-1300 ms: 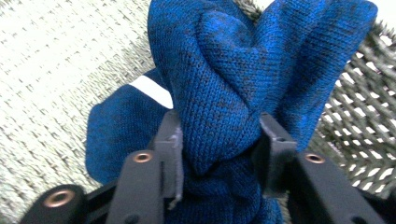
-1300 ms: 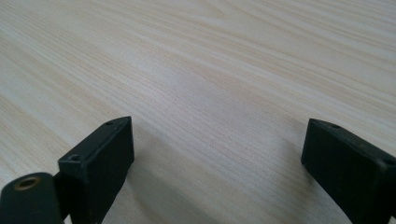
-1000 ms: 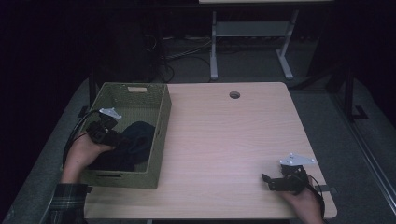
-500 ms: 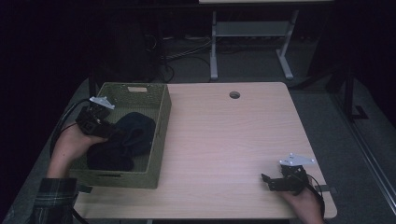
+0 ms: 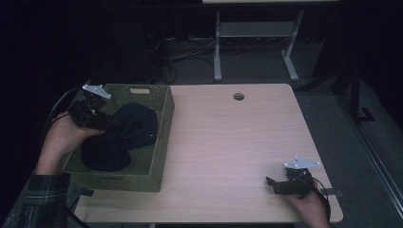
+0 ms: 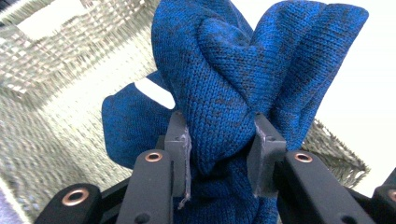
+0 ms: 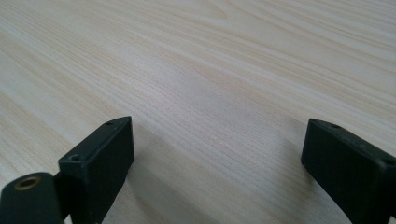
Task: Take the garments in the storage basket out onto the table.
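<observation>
The left gripper point(image 6: 219, 144) has its 2 jaws clamped on a bunched fold of blue knit cloth point(image 6: 233, 79), which rises above them, with the olive mesh basket point(image 6: 56, 74) behind. The right gripper point(image 7: 217, 154) rests on the wooden surface point(image 7: 210, 70), jaws wide apart around bare wood.

left claw point(image 6: 219, 140): black body, two black arms with copper-ringed holes, grey rectangular pads, grey three-cornered plate on top, black cable trailing. right claw point(image 7: 215, 163): black blocky jaws with small screw holes, brass-ringed hole at base, grey three-cornered plate, black cable. left sleeve point(image 5: 45, 197): dark plaid, rolled at forearm.
</observation>
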